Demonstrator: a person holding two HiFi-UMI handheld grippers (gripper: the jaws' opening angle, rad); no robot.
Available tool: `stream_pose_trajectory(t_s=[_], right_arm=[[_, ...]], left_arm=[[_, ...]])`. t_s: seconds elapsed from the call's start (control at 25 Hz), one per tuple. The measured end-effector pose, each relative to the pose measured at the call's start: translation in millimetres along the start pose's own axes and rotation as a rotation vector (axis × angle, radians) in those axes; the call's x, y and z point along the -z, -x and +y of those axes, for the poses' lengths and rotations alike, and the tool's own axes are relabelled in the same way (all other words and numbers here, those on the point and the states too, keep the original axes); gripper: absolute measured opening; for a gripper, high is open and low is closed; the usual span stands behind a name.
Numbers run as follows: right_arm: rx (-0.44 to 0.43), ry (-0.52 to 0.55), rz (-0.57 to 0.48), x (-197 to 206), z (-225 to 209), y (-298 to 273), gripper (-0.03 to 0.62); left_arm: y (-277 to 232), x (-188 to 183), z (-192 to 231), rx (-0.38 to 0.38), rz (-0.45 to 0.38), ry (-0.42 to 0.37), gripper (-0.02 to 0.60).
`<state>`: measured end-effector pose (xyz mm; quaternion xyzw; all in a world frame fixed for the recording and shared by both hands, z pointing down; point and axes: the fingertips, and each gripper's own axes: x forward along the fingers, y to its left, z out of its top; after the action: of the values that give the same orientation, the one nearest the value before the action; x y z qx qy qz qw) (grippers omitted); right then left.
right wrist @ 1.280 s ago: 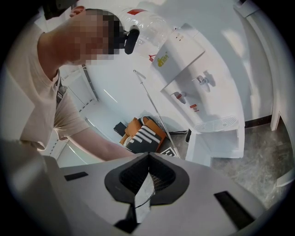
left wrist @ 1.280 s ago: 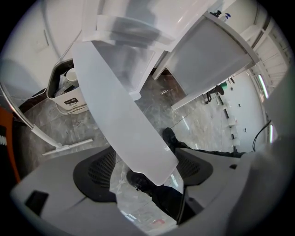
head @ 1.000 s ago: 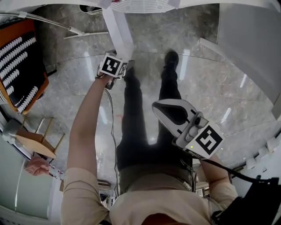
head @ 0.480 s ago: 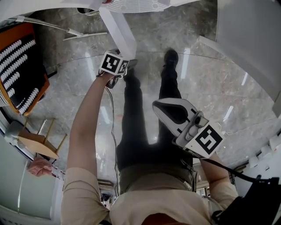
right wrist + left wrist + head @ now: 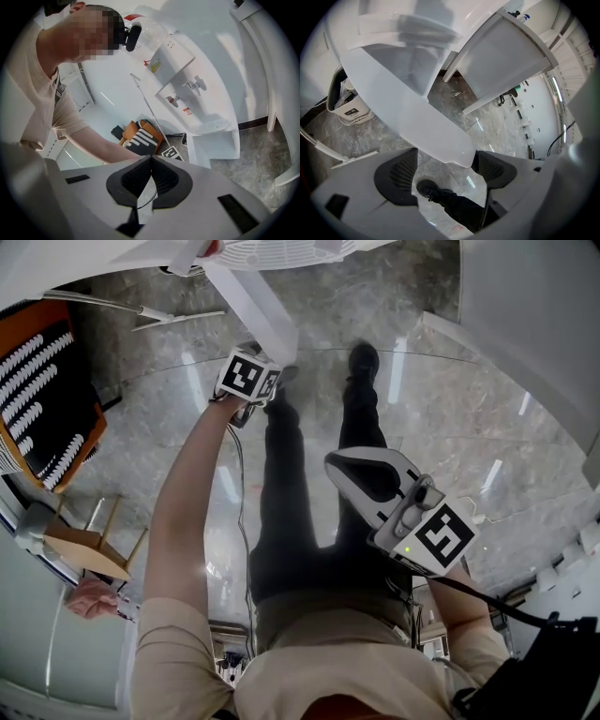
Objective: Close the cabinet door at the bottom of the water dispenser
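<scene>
Cabinet door (image 5: 426,122) ajar at water dispenser (image 5: 185,70) base, free edge between parted left gripper (image 5: 446,165) jaws. Likely light, stiff, slick panel: push near that edge. Right gripper (image 5: 149,180) jaws pressed together, empty

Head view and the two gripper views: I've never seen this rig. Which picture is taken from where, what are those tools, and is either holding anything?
There is no robot: a person holds a two-finger tool in each hand. The head view looks steeply down from the person's head, past dark trousers to the grey marble floor. Each gripper view rides on its tool and looks along its fingers. The left gripper reaches forward; its fingers are open, with the edge of the white cabinet door between them. The right gripper is shut and empty, held close to the body, facing the white water dispenser, whose bottom cabinet stands open. An orange-and-black striped object sits on the floor.
</scene>
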<state>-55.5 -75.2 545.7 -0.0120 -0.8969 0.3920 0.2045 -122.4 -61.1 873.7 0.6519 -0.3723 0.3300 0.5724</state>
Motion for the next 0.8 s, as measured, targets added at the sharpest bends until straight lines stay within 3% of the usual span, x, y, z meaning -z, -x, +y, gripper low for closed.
stream_pose_trajectory(t_s=[0.8], right_arm=[[0.038,-0.005,0.009,0.3,-8.7,5.6,0.014]], left_arm=[[-4.4,-22.5,-17.6,0.009,0.029,-0.156,0.368]])
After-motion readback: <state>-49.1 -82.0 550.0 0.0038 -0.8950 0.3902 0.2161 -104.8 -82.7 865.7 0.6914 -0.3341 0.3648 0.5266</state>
